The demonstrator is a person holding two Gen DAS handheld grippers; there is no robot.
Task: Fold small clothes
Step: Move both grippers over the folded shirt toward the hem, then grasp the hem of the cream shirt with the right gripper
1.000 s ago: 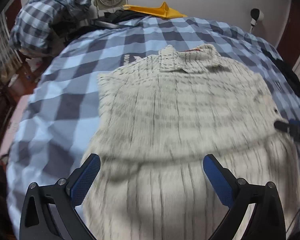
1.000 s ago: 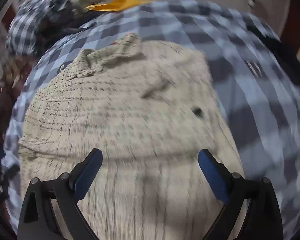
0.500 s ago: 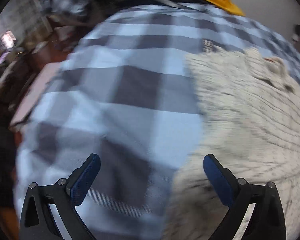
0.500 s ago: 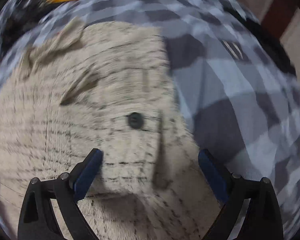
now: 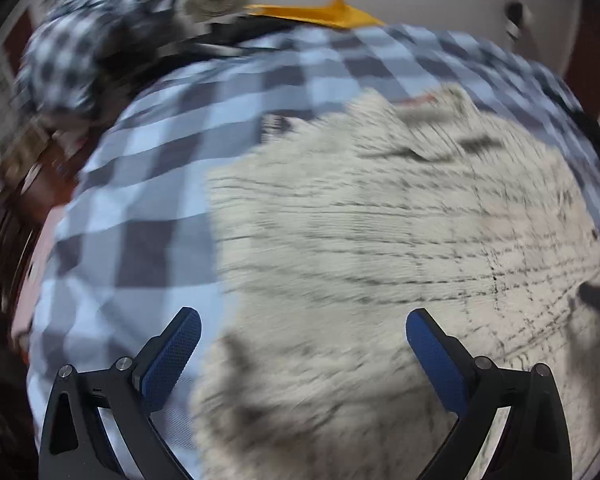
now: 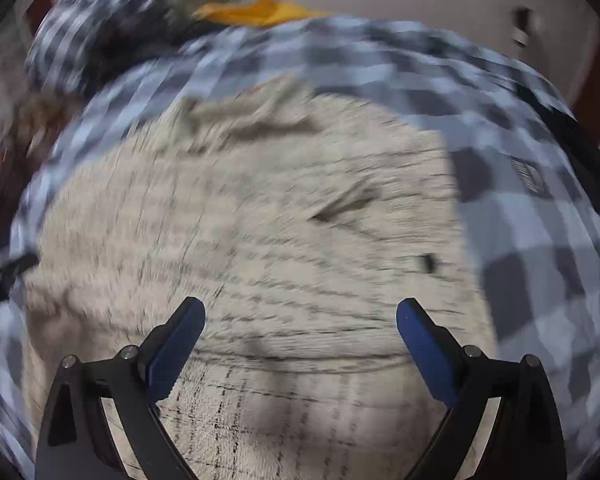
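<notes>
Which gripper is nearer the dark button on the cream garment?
Right. The dark button lies just ahead of the right gripper, toward its right finger. The left gripper sits at the cream garment's opposite edge.

Cream garment with thin dark check lines, blue-and-grey checked bedcover (orange cloth behind)

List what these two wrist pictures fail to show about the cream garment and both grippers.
- Cream checked knit garment: motion blur in both views hides its weave and whether it is folded yet.
- Its near hem: cut off by the bottom edge, behind the open left gripper and open right gripper.
- Small dark spot on it: too blurred to identify.
- Print on the blue checked bedcover: unreadable.
</notes>
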